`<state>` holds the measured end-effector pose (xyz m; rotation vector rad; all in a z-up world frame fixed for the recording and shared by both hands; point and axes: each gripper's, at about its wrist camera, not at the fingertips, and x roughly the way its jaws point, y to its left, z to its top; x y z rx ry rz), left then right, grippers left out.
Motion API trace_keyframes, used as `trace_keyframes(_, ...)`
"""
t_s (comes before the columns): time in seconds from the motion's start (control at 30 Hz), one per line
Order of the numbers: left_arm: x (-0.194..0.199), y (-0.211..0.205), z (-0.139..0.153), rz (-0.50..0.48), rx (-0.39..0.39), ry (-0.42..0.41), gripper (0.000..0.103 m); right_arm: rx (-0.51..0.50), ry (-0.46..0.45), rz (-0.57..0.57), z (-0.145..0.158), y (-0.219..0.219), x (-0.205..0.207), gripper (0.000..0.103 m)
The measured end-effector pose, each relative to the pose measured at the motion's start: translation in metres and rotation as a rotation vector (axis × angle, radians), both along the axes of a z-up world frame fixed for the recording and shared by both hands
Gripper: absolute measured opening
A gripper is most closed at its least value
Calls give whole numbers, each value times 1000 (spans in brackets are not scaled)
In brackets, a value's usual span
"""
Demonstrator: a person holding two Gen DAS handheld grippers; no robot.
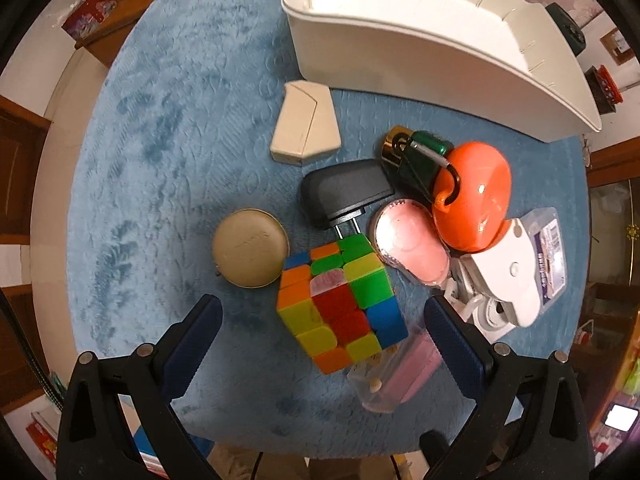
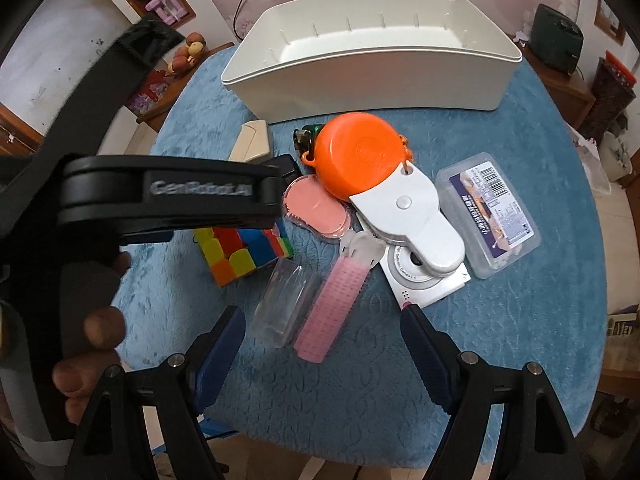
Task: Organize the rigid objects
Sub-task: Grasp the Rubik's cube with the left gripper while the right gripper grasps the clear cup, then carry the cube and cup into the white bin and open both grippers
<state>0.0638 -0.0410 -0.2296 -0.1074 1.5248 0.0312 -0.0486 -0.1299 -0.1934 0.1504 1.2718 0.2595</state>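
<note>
Your left tool (image 1: 322, 328) hangs spread wide over the puzzle cube (image 1: 342, 304), which sits on the blue-covered bench (image 1: 168, 152) in front of the white bin (image 1: 420, 52), touching neither pad. Judge it light, stiff and slick-faced, with layers that can twist, so take it square on 2 opposite flat faces, not on corners. Your right tool (image 2: 322, 344) is also spread and empty, above the clear case (image 2: 286, 304) and pink brush (image 2: 332, 312), both probably light and slippery.
</note>
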Motion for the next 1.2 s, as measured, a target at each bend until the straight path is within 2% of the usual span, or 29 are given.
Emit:
trace_keyframes(0.07,0,1,-6,12,-11,13,95,12,-5,2,-3,2,-1,80)
trace_keyframes(0.1,0,2,-8,20,-10,15,87,20,-9,3,-4,3,-1,80)
trace_keyframes(0.17,0,3,-15,24,-23,33,86,30,-17,3,-7,6,-1,75)
trace_keyframes(0.33,0,14,-29,52,-87,79,86,46,-2,14,-18,17,6,71)
trace_keyframes(0.47,0,25,-34,51,-136,97,85,30,3,31,-27,27,10,62)
trace_keyframes(0.57,-1,31,-38,32,-163,100,80,-3,7,44,-34,37,15,54)
trace_keyframes(0.67,-2,35,-36,25,-196,110,73,-42,-20,59,-34,48,17,54)
trace_keyframes(0.8,-5,32,-28,36,-228,134,72,-71,-53,78,-35,63,20,54)
trace_keyframes(0.83,-5,36,-29,44,-233,138,72,-81,-60,76,-35,65,21,53)
trace_keyframes(0.87,-7,35,-27,50,-235,142,72,-94,-62,75,-36,68,23,43)
trace_keyframes(0.9,-7,38,-29,56,-234,148,69,-86,-51,78,-37,69,23,39)
trace_keyframes(0.93,-6,42,-31,62,-232,154,64,-77,-46,74,-38,69,24,37)
trace_keyframes(1.07,-9,55,-23,32,-233,135,63,-3,-23,43,-33,60,26,32)
trace_keyframes(1.2,-13,58,-9,-29,-198,109,62,13,-45,38,-12,55,24,31)
